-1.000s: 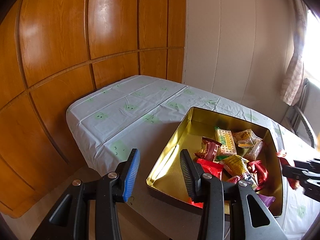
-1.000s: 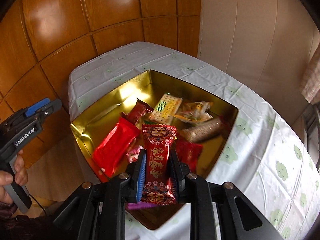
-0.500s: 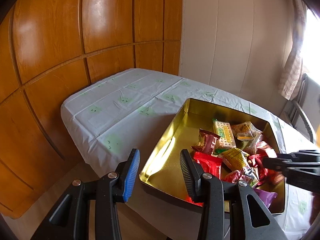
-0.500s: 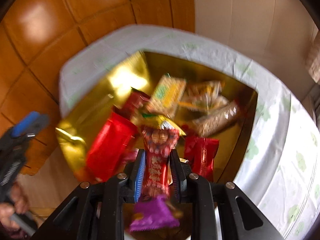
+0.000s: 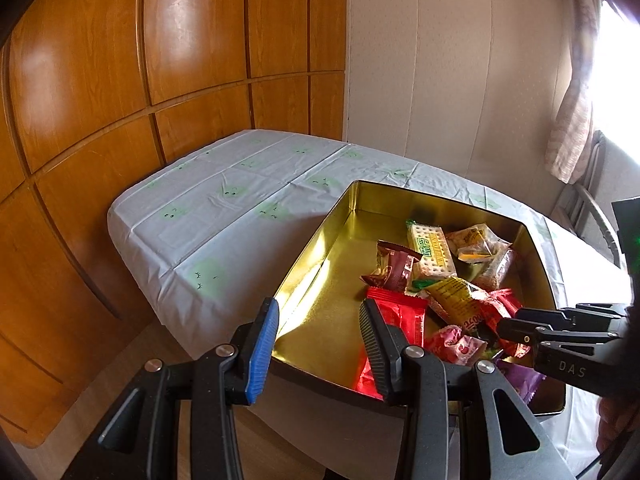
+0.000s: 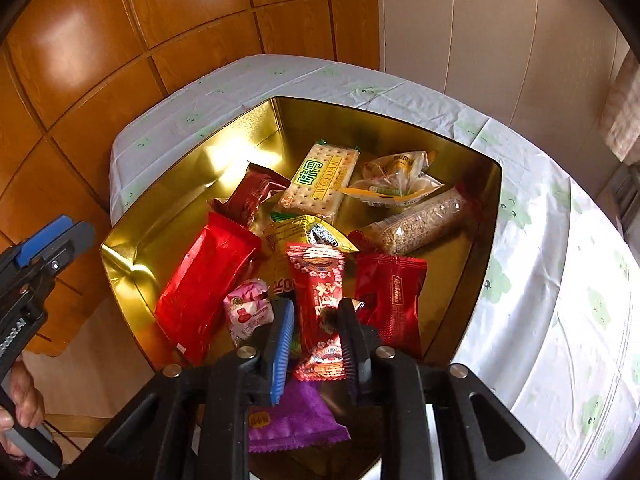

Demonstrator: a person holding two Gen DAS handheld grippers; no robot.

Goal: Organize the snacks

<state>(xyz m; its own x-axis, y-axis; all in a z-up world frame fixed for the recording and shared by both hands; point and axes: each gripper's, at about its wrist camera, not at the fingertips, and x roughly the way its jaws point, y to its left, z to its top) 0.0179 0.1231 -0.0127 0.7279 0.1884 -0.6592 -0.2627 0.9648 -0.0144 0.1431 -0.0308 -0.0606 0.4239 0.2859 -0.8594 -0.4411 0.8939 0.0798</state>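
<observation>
My right gripper (image 6: 316, 336) jaws stand apart around the patterned red packet (image 6: 320, 300) in the gold tin (image 6: 168, 216); left gripper (image 5: 318, 346) jaws apart, empty.

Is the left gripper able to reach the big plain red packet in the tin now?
Probably yes. The left gripper is open and empty at the gold tin's near wall, and the plain red packet lies just ahead, its near side uncovered.

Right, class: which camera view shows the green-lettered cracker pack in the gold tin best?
The right wrist view: the cracker pack lies face-up in the gold tin, lettering legible. The left wrist view shows it smaller, at a slant and farther off.
</observation>
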